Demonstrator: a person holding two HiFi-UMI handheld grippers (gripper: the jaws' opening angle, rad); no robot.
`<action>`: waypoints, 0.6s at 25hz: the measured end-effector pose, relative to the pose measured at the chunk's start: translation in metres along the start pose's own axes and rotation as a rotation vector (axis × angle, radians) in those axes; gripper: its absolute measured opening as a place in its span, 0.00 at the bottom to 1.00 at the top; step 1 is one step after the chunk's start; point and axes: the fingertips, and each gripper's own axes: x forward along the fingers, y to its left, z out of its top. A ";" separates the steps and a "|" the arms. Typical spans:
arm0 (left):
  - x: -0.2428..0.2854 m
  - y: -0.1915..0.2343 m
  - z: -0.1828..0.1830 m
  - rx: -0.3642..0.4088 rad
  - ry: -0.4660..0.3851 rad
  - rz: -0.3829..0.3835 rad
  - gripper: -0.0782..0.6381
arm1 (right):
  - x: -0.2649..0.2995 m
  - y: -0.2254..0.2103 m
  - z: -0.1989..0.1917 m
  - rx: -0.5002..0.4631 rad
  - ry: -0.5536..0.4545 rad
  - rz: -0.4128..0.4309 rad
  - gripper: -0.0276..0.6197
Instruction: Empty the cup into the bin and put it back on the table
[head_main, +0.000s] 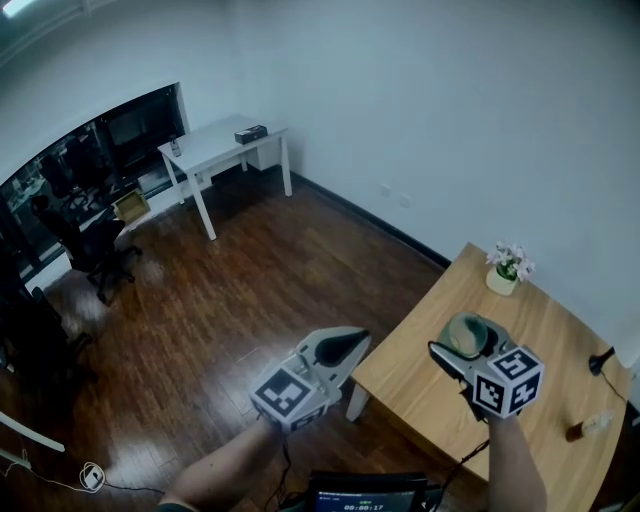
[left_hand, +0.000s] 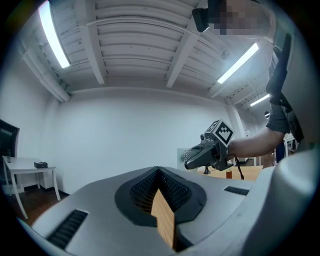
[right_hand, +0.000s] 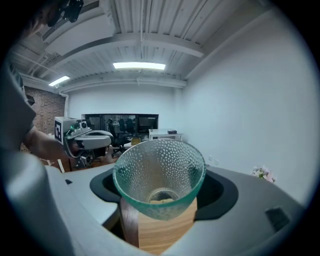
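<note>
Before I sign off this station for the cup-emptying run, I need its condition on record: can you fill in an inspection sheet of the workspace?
Surface: wooden table, mostly bare; dark wood floor.
Job's things: textured glass cup in the right tongs, over the table; contents cannot be told; bin: nothing seen.
Clutter: flower pot and small brown bottle on the table.
Grippers: left tongs shut, empty; right tongs shut on the cup.
Cables: white cord on the floor; thin black cable by the right forearm.
Surroundings: white desk, office chairs, white walls.
</note>
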 end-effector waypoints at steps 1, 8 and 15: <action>-0.005 0.006 -0.001 -0.004 0.005 0.006 0.10 | 0.006 0.004 0.005 -0.002 -0.003 0.004 0.66; -0.019 0.039 -0.007 -0.017 -0.024 0.051 0.10 | 0.052 0.021 0.019 -0.065 0.057 0.067 0.66; -0.016 0.080 0.000 -0.027 -0.037 0.053 0.10 | 0.104 0.023 0.034 -0.107 0.087 0.105 0.66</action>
